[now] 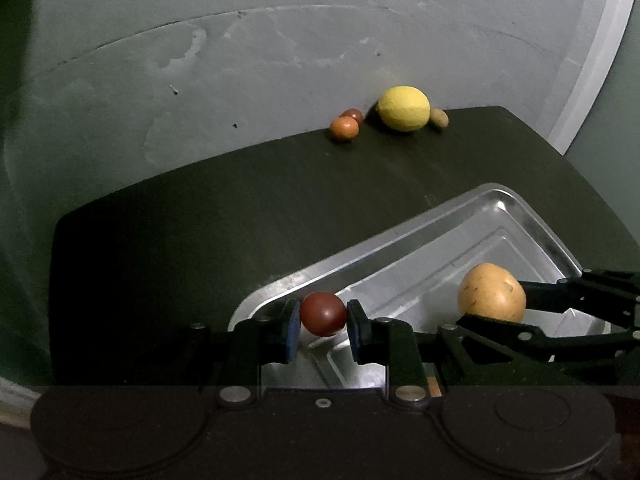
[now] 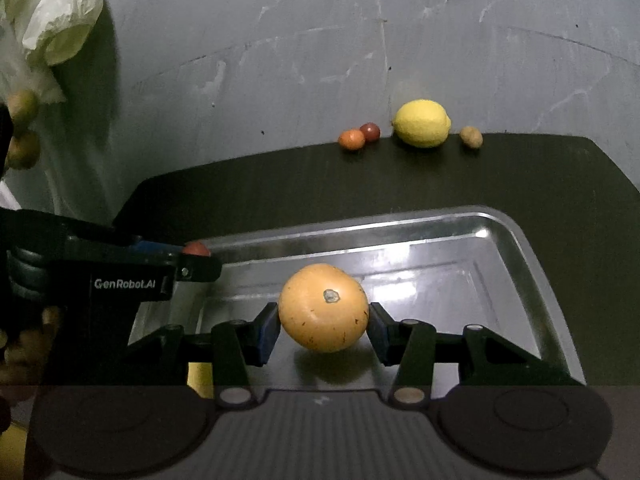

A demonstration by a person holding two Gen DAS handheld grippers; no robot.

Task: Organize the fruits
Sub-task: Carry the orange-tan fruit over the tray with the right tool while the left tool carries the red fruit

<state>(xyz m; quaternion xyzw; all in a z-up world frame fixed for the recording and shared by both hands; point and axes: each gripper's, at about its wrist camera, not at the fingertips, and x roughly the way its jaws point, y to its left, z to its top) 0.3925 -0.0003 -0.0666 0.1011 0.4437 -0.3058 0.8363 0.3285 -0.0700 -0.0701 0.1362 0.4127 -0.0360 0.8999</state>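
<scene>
Left tongs [image 1: 323, 315]: closed on a dark red fruit [image 1: 323, 314], blue pads touching both its sides; held above the tray's near-left corner.
Right tongs [image 2: 324, 322]: closed on a tan fruit [image 2: 323, 307], pads against its left and right flanks; held over the tray floor, its shadow lying beneath.
Tray [image 2: 532, 264]: metal, with a raised rim and rounded corners; the floor shows bare around the tan fruit.
Surface [image 2: 280, 184]: dark, rounded far-left corner; a wide bare band lies between the tray's far rim and the back edge.
Back edge: an orange fruit [image 2: 351, 139] touches a small red fruit [image 2: 370, 131]; a lemon [image 2: 421, 123] sits near them on the right, and a small brown fruit [image 2: 471, 137] just beyond it. All lie close against the wall [image 2: 300, 40].
Left margin, right wrist view: a white bag [image 2: 60, 12] hangs against the wall, with blurred roundish items below it, well apart from the surface.
</scene>
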